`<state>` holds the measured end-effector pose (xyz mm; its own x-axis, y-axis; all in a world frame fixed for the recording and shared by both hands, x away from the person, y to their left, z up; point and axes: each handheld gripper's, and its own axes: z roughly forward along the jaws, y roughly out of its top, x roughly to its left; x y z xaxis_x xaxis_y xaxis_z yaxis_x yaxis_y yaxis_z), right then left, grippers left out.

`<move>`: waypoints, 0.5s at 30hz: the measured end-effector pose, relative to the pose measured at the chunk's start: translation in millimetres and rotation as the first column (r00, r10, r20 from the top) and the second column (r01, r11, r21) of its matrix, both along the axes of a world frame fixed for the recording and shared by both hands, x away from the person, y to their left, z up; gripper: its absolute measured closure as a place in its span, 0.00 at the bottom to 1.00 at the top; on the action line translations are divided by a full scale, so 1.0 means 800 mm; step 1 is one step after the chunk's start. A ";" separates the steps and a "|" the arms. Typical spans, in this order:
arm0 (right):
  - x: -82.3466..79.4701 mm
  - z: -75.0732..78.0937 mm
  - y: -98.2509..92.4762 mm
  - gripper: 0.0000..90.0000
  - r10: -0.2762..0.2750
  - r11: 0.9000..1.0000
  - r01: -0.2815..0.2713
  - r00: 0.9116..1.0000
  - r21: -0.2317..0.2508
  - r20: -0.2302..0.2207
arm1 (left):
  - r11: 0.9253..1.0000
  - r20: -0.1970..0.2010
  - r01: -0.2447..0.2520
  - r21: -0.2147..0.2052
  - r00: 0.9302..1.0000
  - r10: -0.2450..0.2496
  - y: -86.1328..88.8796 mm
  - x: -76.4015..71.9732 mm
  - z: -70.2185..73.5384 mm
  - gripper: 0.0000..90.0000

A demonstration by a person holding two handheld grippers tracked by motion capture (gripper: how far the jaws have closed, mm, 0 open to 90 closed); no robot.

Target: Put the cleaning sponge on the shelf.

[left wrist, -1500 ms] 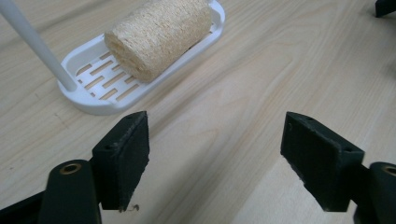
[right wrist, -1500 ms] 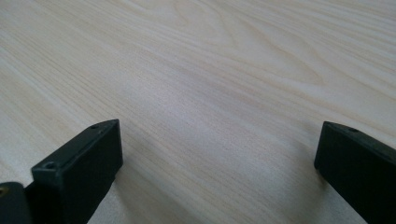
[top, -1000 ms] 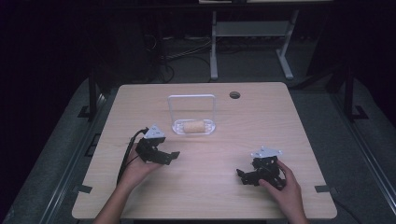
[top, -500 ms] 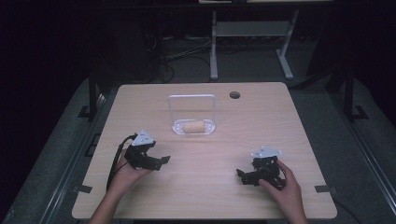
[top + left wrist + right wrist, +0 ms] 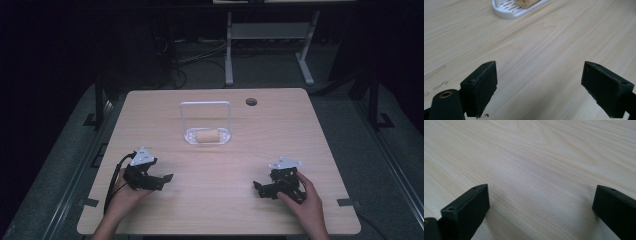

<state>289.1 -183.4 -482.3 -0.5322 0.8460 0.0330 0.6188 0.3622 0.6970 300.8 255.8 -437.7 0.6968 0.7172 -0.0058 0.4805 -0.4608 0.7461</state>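
Left gripper — near-left on the counter, held in a hand that enters from the near edge. Black body, grey three-cornered plate on top, cable trailing toward the near-left. Fingers spread wide, holding nothing; blocky black pads with a matte, slightly scuffed face, bare wood grain between them.

Bread roll — centre of the counter, toward the far side, well apart from both grippers. Short, rounded, pale tan, with a dull crust. It lies inside the tray, untouched.

Tray — white plastic, oblong with rounded ends, slotted floor visible in the left gripper view. A clear rectangular frame stands upright along its far edge.

Right gripper — near-right, held in the other hand, same black build and grey plate. Fingers likewise wide apart and empty, low over the wood.

Counter — pale wood laminate, fine straight grain, smooth satin finish, rounded corners; a small dark round hole near the far-right edge.

Progress, as judged — the roll sits in the tray and both grippers rest at the near edge, open and clear of it. Either the placing is complete, or no grasp has begun; the views do not settle which.
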 end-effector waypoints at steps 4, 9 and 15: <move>0.000 0.000 0.000 0.01 0.001 1.000 -0.001 1.000 0.000 0.001 | 1.000 0.000 -0.007 0.007 1.000 0.007 0.004 -0.005 -0.002 0.14; 0.000 0.000 0.000 0.01 0.001 1.000 -0.001 1.000 0.000 0.002 | 0.999 -0.007 -0.014 0.034 1.000 0.014 0.010 -0.013 -0.009 0.14; 0.000 0.000 0.000 0.01 0.001 1.000 -0.001 1.000 0.000 0.001 | 0.998 -0.019 -0.025 0.052 0.999 0.026 0.015 -0.021 -0.017 0.14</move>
<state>289.2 -183.5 -482.4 -0.5332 0.8454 0.0325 0.6175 0.3626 0.6980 284.2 267.6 -451.7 0.6787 0.7341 0.0188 0.5066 -0.4866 0.7118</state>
